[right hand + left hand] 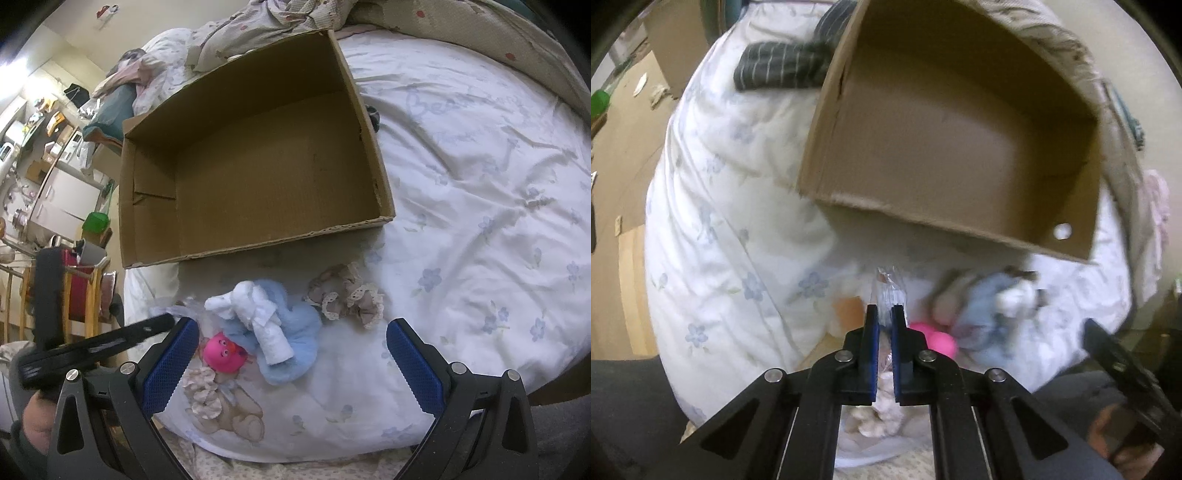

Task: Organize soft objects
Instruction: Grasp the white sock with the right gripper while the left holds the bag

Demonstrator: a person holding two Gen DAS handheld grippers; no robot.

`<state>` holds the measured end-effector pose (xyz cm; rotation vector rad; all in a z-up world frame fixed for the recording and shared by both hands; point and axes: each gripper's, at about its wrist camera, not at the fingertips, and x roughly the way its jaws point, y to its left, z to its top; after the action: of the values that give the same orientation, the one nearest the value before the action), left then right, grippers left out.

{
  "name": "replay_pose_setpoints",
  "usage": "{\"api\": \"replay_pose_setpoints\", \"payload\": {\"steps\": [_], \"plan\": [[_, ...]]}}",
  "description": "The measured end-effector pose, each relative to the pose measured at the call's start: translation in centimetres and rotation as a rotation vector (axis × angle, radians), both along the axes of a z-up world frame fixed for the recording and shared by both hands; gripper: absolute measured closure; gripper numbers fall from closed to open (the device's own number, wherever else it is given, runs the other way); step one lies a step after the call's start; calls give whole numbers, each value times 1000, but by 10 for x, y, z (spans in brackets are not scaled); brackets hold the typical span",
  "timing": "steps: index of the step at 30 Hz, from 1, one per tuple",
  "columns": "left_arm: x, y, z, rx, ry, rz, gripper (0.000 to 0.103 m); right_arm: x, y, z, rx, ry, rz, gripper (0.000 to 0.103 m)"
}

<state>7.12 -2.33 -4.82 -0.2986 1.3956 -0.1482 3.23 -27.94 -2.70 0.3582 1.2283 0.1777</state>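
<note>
An empty cardboard box point(258, 173) lies on the bed; the left wrist view shows it point(953, 144) ahead. My left gripper point(885, 314) is shut on a clear plastic wrapper point(888, 291) of a small packet just above the bed. My right gripper point(291, 343) is open above a pile of soft things: a blue and white plush point(273, 325), a pink round toy point(223, 354), a frilly beige scrunchie point(347, 295) and a beige frilly piece point(203, 391). The left gripper's arm point(99, 343) shows at the left of the right wrist view.
The bed has a white quilt with blue flowers point(480, 184). A dark striped cloth point(783, 66) lies beyond the box. Crumpled floral bedding point(266, 22) is behind the box. Furniture and clutter point(55, 147) stand to the left of the bed.
</note>
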Motion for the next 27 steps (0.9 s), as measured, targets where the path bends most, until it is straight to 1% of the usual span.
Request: {"api": "replay_pose_setpoints", "payload": {"steps": [2,6,7,8,10,13,15,19,20,21,23,25,26,27], "plan": [[-2,2,15,-2,-23,-11,97,1,-1,0,9,0,-4,0],[-10,11,32,38,-53,-21,98,1,-1,3,44,-11,3,0],[-12,14,35,45,-52,-17,98,2,-2,3,62,-11,7,4],[-14,19,37,51,-50,-14,98,2,-2,3,80,-6,7,12],[-18,28,40,59,-45,-11,98,4,-3,-1,121,26,11,20],[-20,35,42,86,-69,-6,98,10,6,-8,164,76,41,20],[-21,38,41,86,-82,0,98,15,15,-11,157,85,64,20],[-19,39,29,93,-78,5,98,26,32,-24,77,102,88,21],[-18,39,26,91,-73,8,98,29,35,-28,62,108,90,23],[-17,39,24,91,-71,10,98,30,37,-33,54,115,89,26],[-14,37,22,103,-72,10,98,34,39,-43,57,141,91,48],[-12,37,20,103,-68,11,98,36,39,-50,63,160,95,57],[-12,37,20,98,-65,13,98,35,39,-51,72,155,97,71],[-11,37,20,96,-66,13,98,34,40,-49,83,141,109,78]]}}
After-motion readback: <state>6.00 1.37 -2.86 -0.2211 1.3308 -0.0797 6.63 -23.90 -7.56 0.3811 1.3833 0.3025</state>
